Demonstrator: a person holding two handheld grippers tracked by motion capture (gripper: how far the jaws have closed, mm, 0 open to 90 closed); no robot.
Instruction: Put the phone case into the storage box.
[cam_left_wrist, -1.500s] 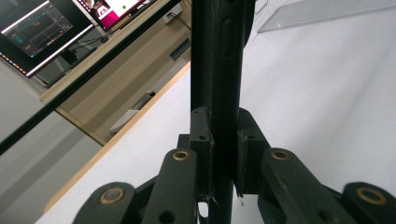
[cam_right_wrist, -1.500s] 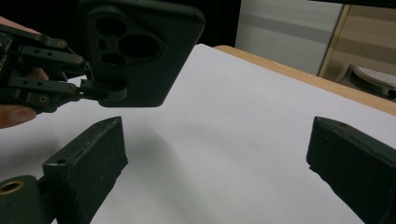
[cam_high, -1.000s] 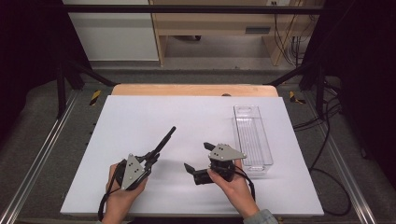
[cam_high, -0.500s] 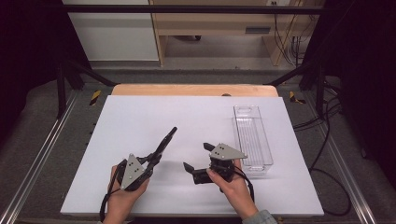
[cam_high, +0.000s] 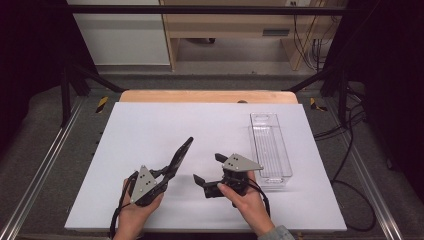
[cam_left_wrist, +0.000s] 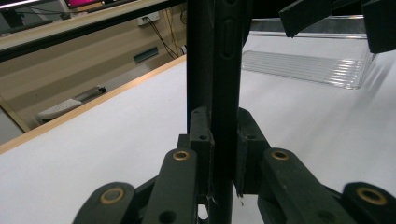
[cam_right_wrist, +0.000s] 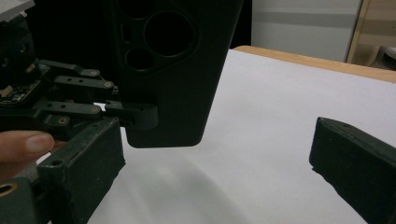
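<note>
A black phone case (cam_high: 181, 152) with round camera holes (cam_right_wrist: 169, 32) is clamped at its lower end by my left gripper (cam_high: 167, 172), shut on it; the case sticks up and away over the white table. In the left gripper view the case (cam_left_wrist: 225, 70) stands edge-on between the pads (cam_left_wrist: 201, 135). My right gripper (cam_high: 209, 168) sits just right of the case, open, jaws turned toward it. In the right gripper view its wide-apart pads (cam_right_wrist: 88, 163) frame the case's flat back, and nothing is between them. The left gripper (cam_right_wrist: 121, 112) grips the case's edge there.
A clear plastic tray (cam_high: 270, 147) lies lengthwise at the right of the white table top (cam_high: 150, 125), close behind the right hand. A wooden strip (cam_high: 205, 96) edges the far side. Black frame posts and cables stand around the table.
</note>
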